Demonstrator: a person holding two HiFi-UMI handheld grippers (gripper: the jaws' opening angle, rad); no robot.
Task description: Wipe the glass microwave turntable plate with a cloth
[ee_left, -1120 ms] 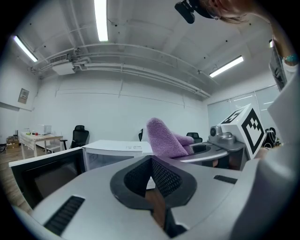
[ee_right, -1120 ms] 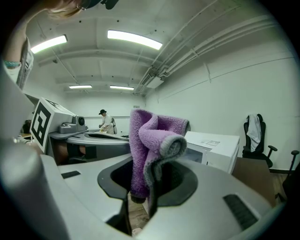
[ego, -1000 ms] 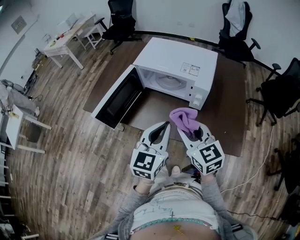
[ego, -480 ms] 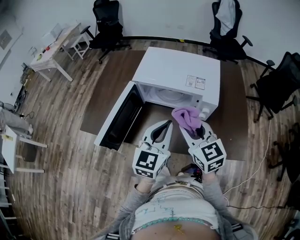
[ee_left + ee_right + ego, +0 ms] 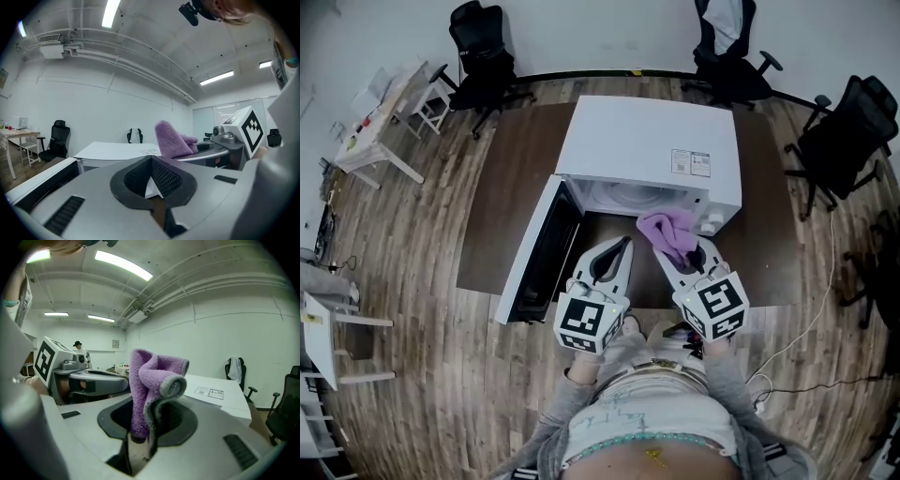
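Right claw (image 5: pixel 139 439) is clamped on a purple cloth (image 5: pixel 150 390), which stands up out of the closed jaws in a loose fold with its grey edge curling over. Seen from the head view, that cloth hangs just in front of the open mouth of the white microwave (image 5: pixel 647 141), near its right-hand control side. The glass turntable plate (image 5: pixel 623 196) lies inside the cavity, and only a pale part of it shows under the roof of the oven.

The left claw (image 5: pixel 154 187) is closed on nothing, its jaws pressed together, and is held beside the right one, pointing toward the cavity. The microwave door (image 5: pixel 534 253) is swung wide open to the person's left.

The microwave sits on a dark brown surface (image 5: pixel 516 178) over a wooden plank floor (image 5: pixel 422 309). Black office chairs (image 5: pixel 483 56) stand around the far side, a white desk (image 5: pixel 380 122) lies well apart at the left, and a pale cable (image 5: pixel 811 328) trails across the floor at the right.
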